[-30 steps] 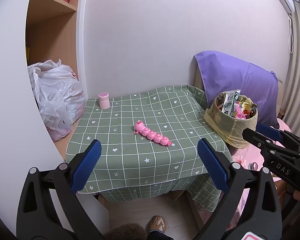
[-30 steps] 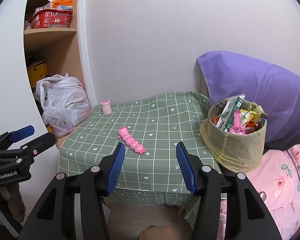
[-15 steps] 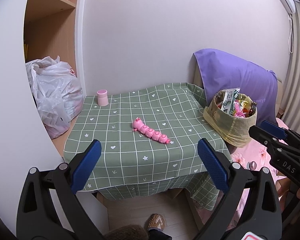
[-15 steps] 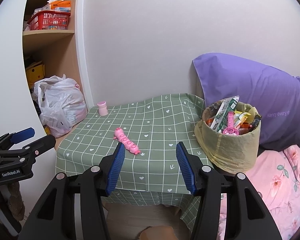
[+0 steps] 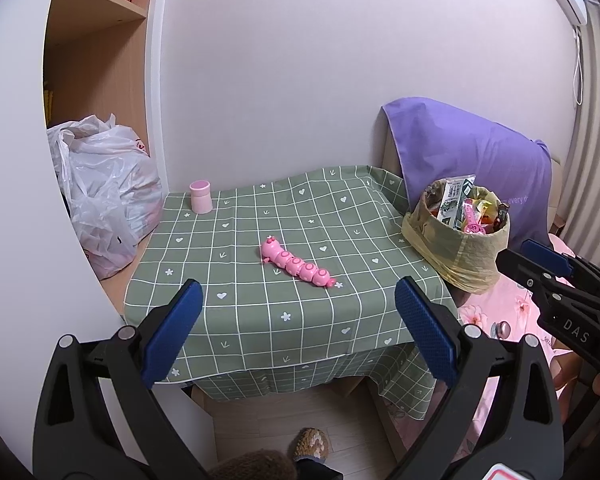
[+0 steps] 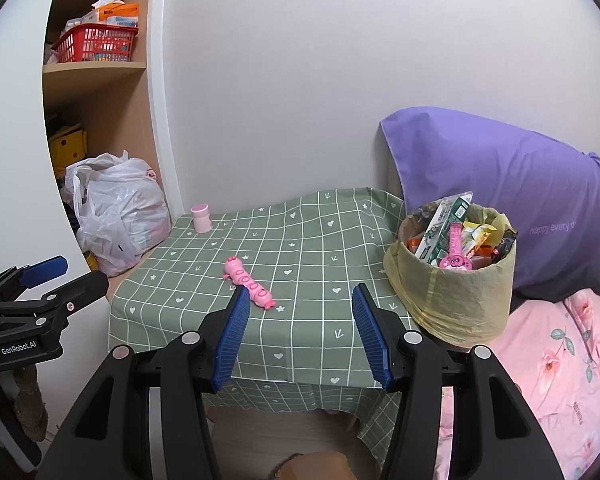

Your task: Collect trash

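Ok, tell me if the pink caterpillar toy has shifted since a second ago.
No. The pink caterpillar toy keeps its place: its tail still lies beside the same white flower on the green checked cloth.

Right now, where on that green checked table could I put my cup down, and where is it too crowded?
Bare cloth lies between the small pink cylindrical cup at the back left corner and the pink segmented caterpillar toy in the middle, and along the front edge of the green checked tablecloth. The right edge is crowded: the stuffed yellow-lined trash bin stands against it.
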`<move>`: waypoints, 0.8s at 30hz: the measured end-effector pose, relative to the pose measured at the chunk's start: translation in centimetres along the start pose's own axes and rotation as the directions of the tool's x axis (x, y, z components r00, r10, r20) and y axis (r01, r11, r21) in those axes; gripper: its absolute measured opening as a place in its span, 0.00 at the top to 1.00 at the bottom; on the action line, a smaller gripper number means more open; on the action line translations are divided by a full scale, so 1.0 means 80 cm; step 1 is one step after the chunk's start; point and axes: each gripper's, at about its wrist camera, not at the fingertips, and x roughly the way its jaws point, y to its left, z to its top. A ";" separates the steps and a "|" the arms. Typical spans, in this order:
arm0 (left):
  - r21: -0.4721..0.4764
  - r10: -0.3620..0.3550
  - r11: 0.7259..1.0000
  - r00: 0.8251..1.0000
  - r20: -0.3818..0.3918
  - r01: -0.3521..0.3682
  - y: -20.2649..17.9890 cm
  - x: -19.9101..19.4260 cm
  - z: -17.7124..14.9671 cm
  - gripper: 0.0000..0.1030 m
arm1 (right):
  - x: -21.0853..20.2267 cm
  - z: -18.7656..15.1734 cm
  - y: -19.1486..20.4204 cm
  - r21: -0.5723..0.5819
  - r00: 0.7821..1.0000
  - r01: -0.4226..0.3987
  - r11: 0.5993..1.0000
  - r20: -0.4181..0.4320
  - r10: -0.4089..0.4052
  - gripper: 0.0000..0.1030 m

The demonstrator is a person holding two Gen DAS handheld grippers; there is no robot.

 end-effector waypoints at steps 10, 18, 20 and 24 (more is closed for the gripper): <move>0.007 0.001 1.000 1.000 0.007 -0.001 -0.003 -0.001 0.000 0.11 | -0.001 -0.002 -0.002 -0.001 1.000 0.003 1.000 -0.002 -0.003 0.51; 0.018 0.007 1.000 1.000 0.012 -0.007 -0.007 -0.003 -0.001 0.11 | -0.002 -0.003 -0.004 0.006 1.000 0.011 1.000 -0.004 -0.011 0.51; 0.019 0.016 1.000 1.000 0.018 -0.016 -0.007 -0.004 -0.001 0.11 | -0.002 -0.003 -0.005 0.008 1.000 0.011 1.000 -0.006 -0.011 0.51; 0.025 0.039 0.999 0.999 0.022 -0.040 -0.005 0.003 -0.001 0.11 | 0.004 -0.002 -0.006 0.005 1.000 0.003 1.000 -0.016 -0.003 0.51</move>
